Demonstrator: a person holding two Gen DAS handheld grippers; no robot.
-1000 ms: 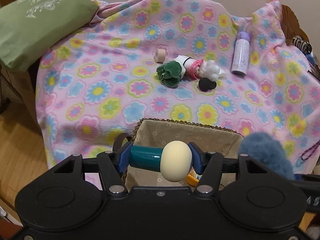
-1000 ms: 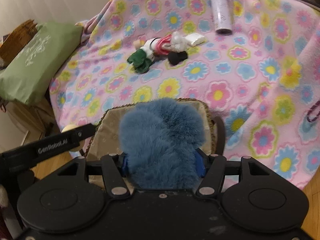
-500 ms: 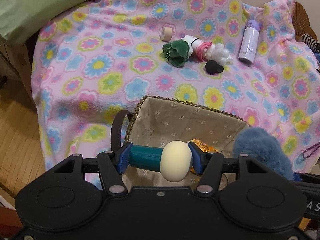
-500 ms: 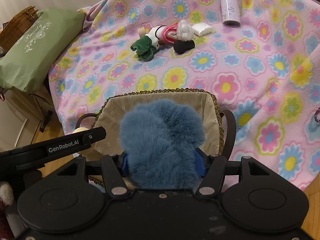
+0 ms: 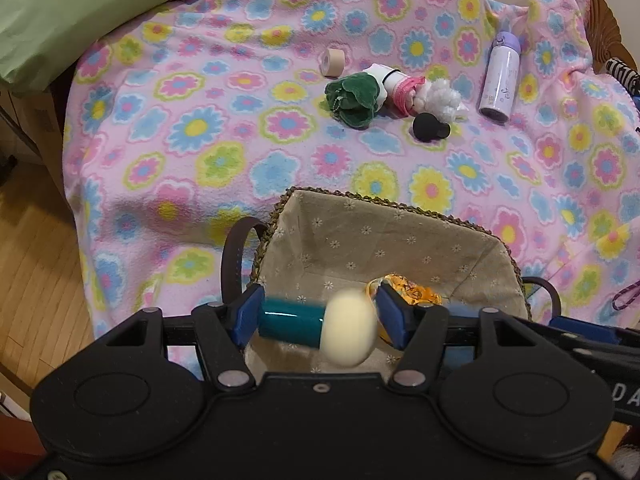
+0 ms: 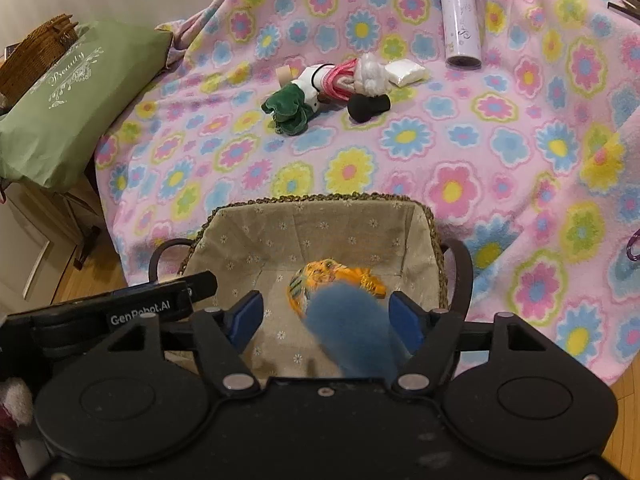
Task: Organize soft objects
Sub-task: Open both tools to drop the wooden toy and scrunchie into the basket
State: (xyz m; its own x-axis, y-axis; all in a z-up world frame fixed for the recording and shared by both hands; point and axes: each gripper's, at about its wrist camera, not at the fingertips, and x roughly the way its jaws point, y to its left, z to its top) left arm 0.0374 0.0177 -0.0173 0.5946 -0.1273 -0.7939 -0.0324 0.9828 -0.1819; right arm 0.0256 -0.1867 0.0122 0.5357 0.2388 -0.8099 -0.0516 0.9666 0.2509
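Both grippers, left and right, have just been opening over the lined basket. The teal-handled cream sponge and blue fluffy ball, blurred, sit loose between the jaws.

A: What's diff vs a sec ago?
B: Both grippers' jaws have just been opening. Left gripper: the teal/cream toy sits blurred btwn the pads, right pad now clear of it.
A: And the right gripper?
B: Blue fluff was wedged btwn the pads, now blurred, off the left pad, lower over the basket.
A: Anything else?
B: Orange toy on the basket floor now shows in the right view.
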